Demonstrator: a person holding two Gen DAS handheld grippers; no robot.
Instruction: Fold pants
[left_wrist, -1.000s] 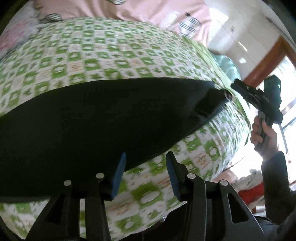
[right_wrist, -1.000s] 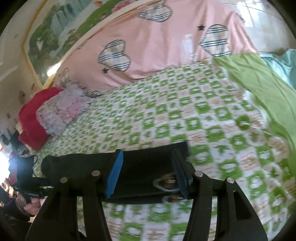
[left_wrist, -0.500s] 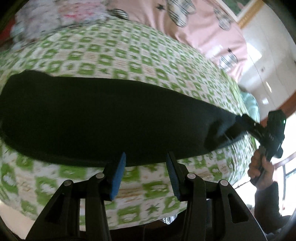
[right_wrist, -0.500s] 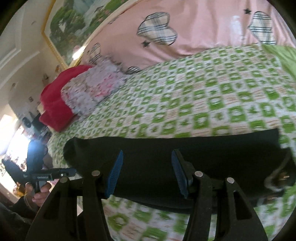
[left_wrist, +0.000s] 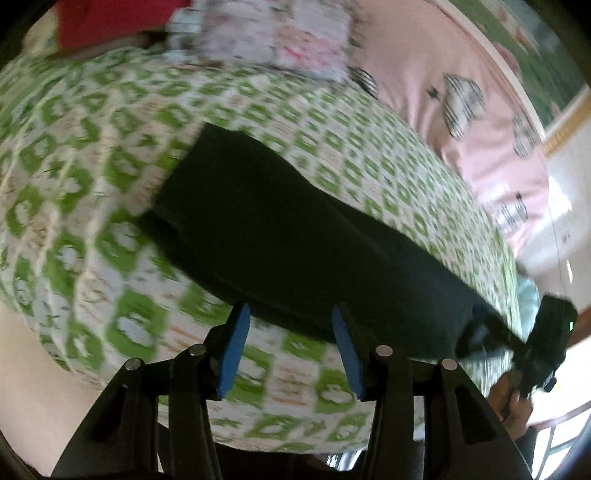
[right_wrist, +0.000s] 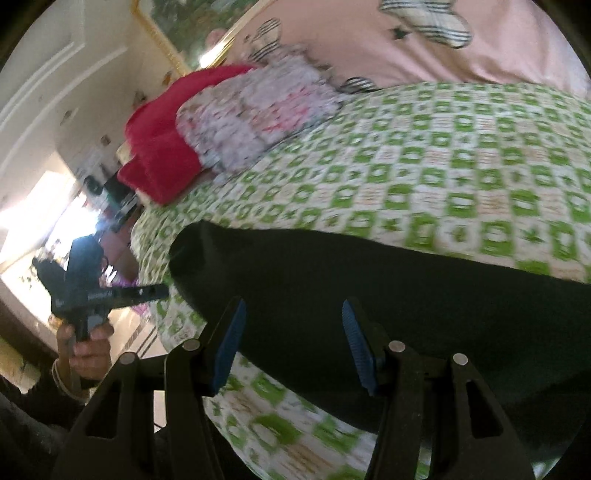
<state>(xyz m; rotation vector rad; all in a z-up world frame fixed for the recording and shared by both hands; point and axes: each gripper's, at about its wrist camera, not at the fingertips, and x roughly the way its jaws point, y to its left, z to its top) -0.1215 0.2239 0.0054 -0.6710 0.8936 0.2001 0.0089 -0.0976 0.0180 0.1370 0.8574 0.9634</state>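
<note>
Black pants (left_wrist: 295, 251) lie folded lengthwise in a long band on the green-and-white checked bedspread (left_wrist: 92, 206). My left gripper (left_wrist: 291, 347) is open and empty, just off the pants' near edge. In the right wrist view the pants (right_wrist: 388, 295) fill the foreground. My right gripper (right_wrist: 291, 343) is open and empty over their near edge, close to the leg end. The left gripper (right_wrist: 110, 295) also shows there, beside the pants' end. The right gripper (left_wrist: 517, 343) shows at the far end in the left wrist view.
A red pillow (right_wrist: 162, 155) and a floral pillow (right_wrist: 258, 107) lie at the head of the bed. A pink quilt with heart prints (right_wrist: 443, 44) lies along the far side. The bed's near edge (left_wrist: 258, 439) runs just below my left gripper.
Both wrist views have swung toward the pillow end of the bed. Both grippers stay open and empty, and the pants have not moved.
</note>
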